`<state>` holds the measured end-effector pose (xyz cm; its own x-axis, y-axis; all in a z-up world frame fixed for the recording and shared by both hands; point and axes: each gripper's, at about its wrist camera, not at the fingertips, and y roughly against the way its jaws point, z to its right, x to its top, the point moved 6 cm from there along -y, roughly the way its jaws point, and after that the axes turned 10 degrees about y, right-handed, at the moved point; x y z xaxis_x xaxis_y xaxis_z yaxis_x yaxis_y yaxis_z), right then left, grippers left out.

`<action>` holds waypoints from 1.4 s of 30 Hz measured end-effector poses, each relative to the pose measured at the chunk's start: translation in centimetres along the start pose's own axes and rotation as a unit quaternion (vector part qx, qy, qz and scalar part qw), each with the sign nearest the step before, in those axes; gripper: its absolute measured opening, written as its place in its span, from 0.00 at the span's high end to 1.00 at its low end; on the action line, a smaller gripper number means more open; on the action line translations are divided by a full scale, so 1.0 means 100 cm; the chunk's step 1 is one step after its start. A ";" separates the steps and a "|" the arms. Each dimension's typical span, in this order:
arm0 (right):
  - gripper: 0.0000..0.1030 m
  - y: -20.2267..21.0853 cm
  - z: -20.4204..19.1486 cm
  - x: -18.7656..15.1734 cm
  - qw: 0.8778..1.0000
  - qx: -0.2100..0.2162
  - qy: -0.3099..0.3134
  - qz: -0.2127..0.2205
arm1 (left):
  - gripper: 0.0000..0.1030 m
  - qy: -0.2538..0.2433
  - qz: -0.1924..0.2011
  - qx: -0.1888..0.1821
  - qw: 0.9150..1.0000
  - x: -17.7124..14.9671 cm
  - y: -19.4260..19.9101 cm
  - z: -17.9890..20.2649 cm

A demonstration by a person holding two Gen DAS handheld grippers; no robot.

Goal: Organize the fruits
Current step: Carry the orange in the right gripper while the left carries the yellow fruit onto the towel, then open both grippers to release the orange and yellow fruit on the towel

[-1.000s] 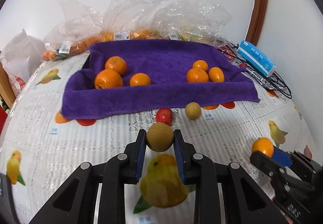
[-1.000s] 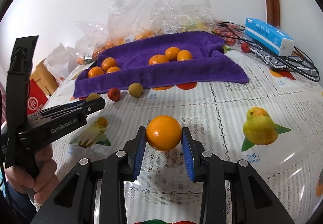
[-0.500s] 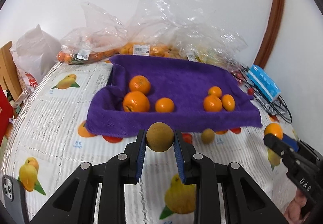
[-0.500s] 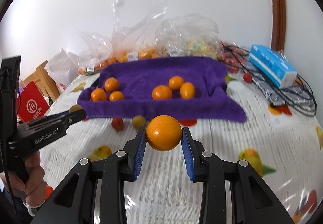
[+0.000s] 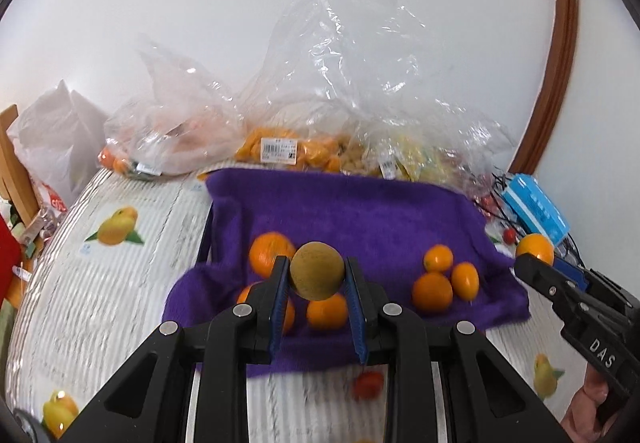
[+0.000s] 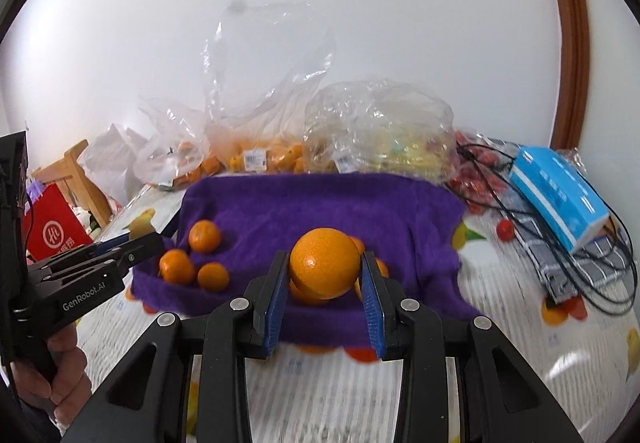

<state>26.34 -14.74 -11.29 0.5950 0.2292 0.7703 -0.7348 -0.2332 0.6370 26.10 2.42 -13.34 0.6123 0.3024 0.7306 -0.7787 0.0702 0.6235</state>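
My left gripper [image 5: 317, 275] is shut on a round tan-brown fruit [image 5: 317, 270], held in the air over the near left part of a purple towel [image 5: 360, 215]. My right gripper [image 6: 325, 275] is shut on a large orange [image 6: 324, 268], lifted above the towel's [image 6: 320, 203] near edge. Several small oranges lie on the towel in two groups: a left group [image 6: 196, 261] and a right group [image 5: 440, 279]. The right gripper with its orange [image 5: 535, 248] also shows at the right edge of the left wrist view. The left gripper's fingers [image 6: 120, 249] show at the left of the right wrist view.
Clear plastic bags of oranges and other fruit [image 5: 304, 147] line the wall behind the towel. A blue tissue pack [image 6: 560, 199], black cables and small red fruits [image 6: 505, 229] lie to the right. A small red fruit [image 5: 368, 385] sits on the tablecloth before the towel. A red bag [image 6: 52, 231] stands at left.
Both grippers rose and moved toward the purple towel, each still holding its fruit. The loose fruits on the tablecloth have slid down and behind the fingers in view.
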 end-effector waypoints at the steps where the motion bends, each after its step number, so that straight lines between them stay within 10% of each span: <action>1: 0.66 -0.005 0.001 0.005 1.000 0.001 0.002 -0.001 | 0.75 0.002 0.001 -0.002 1.000 0.004 -0.004 0.001; 42: 0.65 -0.081 0.059 -0.022 0.996 -0.055 -0.008 -0.064 | 0.75 0.010 -0.049 0.000 0.999 -0.013 -0.070 0.002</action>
<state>32.91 -18.96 -17.93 0.6910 0.2345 0.6838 -0.6830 -0.0980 0.7238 30.78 1.39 -18.64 0.6831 0.3125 0.6601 -0.7149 0.1014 0.6918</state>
